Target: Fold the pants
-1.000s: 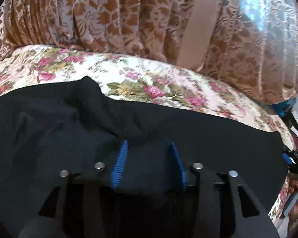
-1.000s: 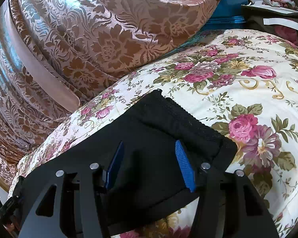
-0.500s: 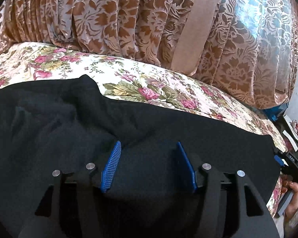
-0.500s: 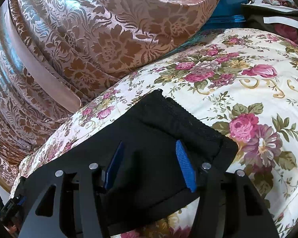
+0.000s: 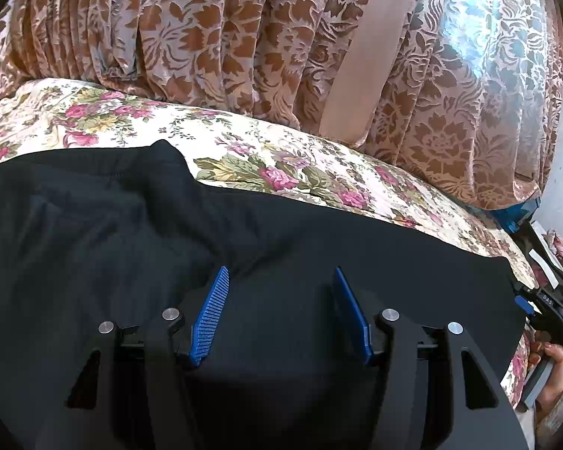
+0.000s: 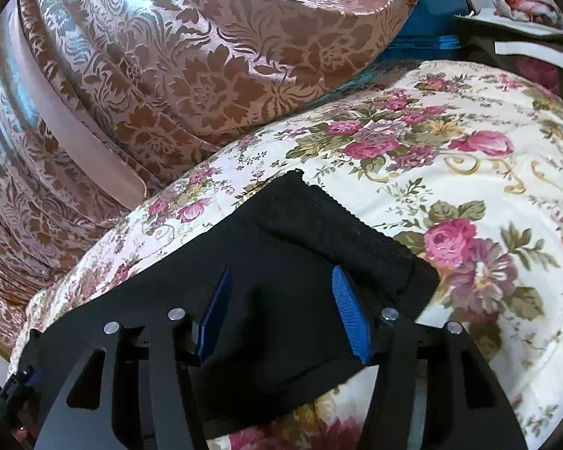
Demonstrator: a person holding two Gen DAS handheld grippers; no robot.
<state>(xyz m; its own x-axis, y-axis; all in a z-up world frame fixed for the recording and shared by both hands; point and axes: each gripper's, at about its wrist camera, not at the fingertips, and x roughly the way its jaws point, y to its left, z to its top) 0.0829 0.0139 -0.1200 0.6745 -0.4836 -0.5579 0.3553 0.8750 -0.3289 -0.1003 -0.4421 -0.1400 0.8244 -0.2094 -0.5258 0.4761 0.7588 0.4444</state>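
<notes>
Black pants (image 5: 94, 243) lie spread across a floral bedspread (image 5: 281, 165). My left gripper (image 5: 281, 273) rests low over the cloth, its blue pads (image 5: 210, 315) standing apart with flat black fabric between them, not pinched. The right wrist view shows the ribbed cuff end of the pants (image 6: 319, 225) on the bedspread (image 6: 469, 150). My right gripper (image 6: 281, 273) straddles that end, open, with the cloth lying loose between its pads (image 6: 349, 311). At the far right edge of the left wrist view a hand (image 5: 555, 360) holds the other gripper's body by the pants' end.
A brown floral curtain (image 5: 244, 37) hangs along the far side of the bed, also filling the left of the right wrist view (image 6: 206, 56). A blue box (image 6: 431, 11) and small items sit beyond the bed's end. Bare bedspread lies right of the cuff.
The left jaws have widened, and the cloth bunched between them has flattened out. The right gripper and the pants' cuff end have not moved.
</notes>
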